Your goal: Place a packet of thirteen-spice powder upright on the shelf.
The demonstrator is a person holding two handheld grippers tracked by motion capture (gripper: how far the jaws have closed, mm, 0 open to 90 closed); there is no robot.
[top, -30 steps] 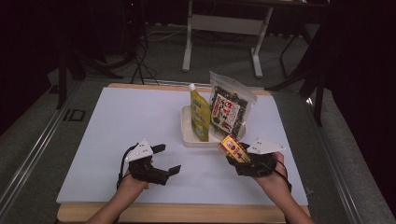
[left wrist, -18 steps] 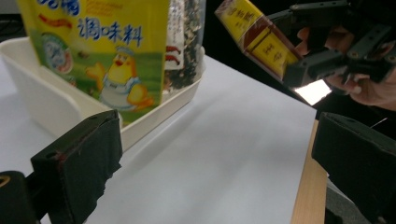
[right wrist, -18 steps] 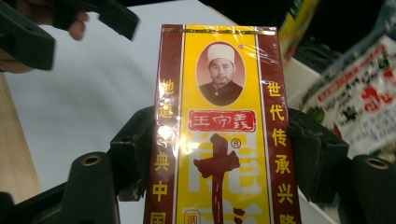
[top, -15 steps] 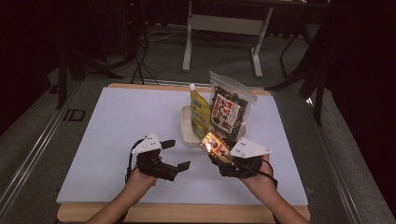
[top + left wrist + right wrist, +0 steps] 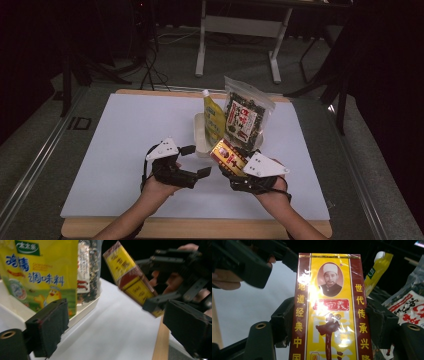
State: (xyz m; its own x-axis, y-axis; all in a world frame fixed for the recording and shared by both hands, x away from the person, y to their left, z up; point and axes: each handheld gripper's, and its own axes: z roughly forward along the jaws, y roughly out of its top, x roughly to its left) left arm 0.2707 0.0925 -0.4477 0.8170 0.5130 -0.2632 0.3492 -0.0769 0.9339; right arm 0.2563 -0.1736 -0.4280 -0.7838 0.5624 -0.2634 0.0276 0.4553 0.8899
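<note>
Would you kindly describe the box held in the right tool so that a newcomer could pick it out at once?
Start at the white mat on the table and find the shallow white tray near its middle, where a yellow seasoning pouch and a clear bag of dark dried food stand. Just in front of it, the right tool grips a slim box off the mat. It alone is a stiff red-and-yellow carton bearing a portrait.

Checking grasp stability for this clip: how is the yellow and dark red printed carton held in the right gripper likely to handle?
The yellow and dark red printed carton probably stays stiff: its edges look straight between the right gripper fingers. Its glossy film glares, so it may slip. It juts far beyond the pads, so it could pivot.
</note>
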